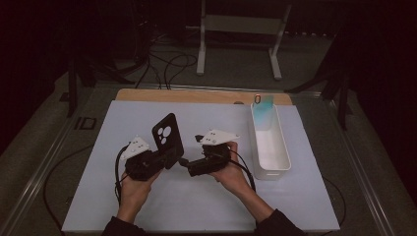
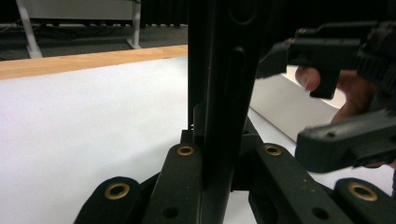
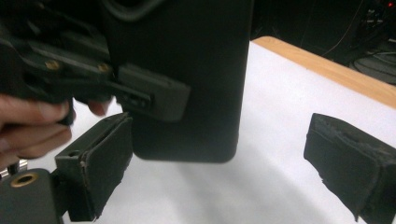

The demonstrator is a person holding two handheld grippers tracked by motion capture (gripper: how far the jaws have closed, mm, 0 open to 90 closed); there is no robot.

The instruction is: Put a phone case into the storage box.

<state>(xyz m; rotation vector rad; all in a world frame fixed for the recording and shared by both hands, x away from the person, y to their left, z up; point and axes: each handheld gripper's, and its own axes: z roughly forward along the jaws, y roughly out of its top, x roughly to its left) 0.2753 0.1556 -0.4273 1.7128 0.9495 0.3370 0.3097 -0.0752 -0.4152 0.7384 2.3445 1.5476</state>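
My left gripper (image 1: 162, 156) pinches the black phone case (image 1: 167, 140) upright at frame centre; my right gripper (image 1: 189, 166), spread wide, sits just beside it. My right gripper view shows its pads (image 3: 108, 168) clear of the case.

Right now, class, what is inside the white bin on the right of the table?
The white bin holds a teal phone case leaning at its far end; the rest looks bare. The near wall hides a strip of floor.

Two phone cases are counted: a black one (image 1: 167, 139) and a teal one (image 1: 264, 109). One white bin (image 1: 273, 157) and two grippers (image 1: 162, 160) (image 1: 186, 164) are seen.
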